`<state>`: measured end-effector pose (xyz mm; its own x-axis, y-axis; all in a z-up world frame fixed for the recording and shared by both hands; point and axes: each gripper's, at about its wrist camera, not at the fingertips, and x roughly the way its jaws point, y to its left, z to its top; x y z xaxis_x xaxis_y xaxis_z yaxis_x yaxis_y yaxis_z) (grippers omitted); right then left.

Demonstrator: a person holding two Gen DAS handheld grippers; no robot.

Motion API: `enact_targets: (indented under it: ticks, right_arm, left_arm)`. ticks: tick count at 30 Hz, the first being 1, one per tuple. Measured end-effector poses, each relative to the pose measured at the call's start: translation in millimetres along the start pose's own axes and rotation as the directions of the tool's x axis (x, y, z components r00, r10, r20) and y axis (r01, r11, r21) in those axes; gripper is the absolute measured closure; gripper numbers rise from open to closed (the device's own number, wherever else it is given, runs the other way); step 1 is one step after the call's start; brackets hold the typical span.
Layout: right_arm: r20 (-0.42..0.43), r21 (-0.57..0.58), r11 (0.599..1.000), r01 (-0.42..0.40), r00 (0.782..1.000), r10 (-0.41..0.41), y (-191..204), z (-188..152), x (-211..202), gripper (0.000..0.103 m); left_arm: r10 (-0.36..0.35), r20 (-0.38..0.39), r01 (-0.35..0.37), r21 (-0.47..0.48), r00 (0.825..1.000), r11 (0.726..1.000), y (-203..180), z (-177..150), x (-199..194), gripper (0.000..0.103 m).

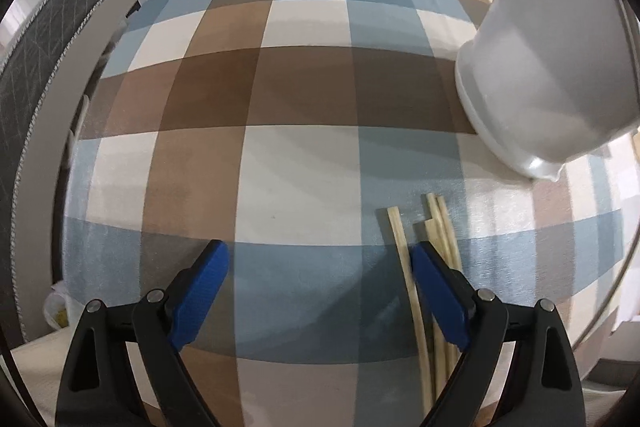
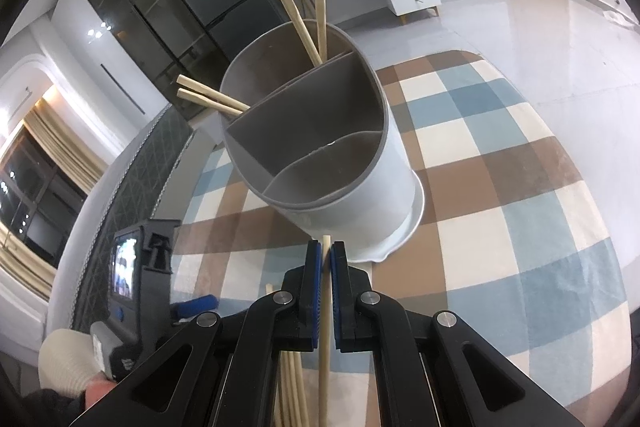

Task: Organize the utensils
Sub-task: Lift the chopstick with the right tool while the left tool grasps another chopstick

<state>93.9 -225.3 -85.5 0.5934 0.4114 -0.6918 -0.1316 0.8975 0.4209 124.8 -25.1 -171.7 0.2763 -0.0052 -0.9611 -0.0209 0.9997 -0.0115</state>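
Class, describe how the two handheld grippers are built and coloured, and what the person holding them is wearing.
Both the left gripper and the right gripper have black plastic linkage arms with triangular cut-outs and round silver pivot bolts, and jaws lined with blue pads. From the right wrist view, the left gripper's black body carries a small lit screen. The person wears a cream ribbed sleeve cuff.

A checked cloth is showing blue, brown and cream squares — pale tan chopsticks, white holder wearing grey lining.
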Motion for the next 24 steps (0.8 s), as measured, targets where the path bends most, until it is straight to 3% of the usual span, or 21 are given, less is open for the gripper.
enact_targets:
  ticks: [4,7,9,12,18,24]
  right_arm:
    - [0.004,-0.005,1.0,-0.002,1.0,0.002,1,0,-2,0.099]
    - [0.005,-0.002,1.0,-0.003,1.0,0.003,0,0,-2,0.099]
    - [0.002,0.001,1.0,-0.003,1.0,0.003,0,0,-2,0.099]
    - [0.004,-0.003,1.0,0.0,1.0,0.0,0,1,-2,0.099]
    - [0.031,-0.027,1.0,0.009,0.999,-0.008,7,2,-7,0.099]
    - [0.09,-0.101,0.995,0.011,0.996,-0.002,25,1,-14,0.099]
  left_arm:
    - [-0.007,0.02,0.006,0.012,1.0,1.0,-5,3,-3,0.025]
    - [-0.018,0.042,0.016,0.043,0.999,0.999,-19,1,-6,0.049]
    - [-0.028,0.05,0.024,0.063,0.998,0.998,-28,5,-8,0.076]
    - [-0.038,0.06,0.032,0.096,0.997,0.995,-37,6,-11,0.097]
    - [-0.046,0.072,0.04,0.081,0.996,0.996,-30,5,-12,0.102]
    - [-0.132,0.13,0.137,-0.031,0.983,0.99,5,7,-34,0.103]
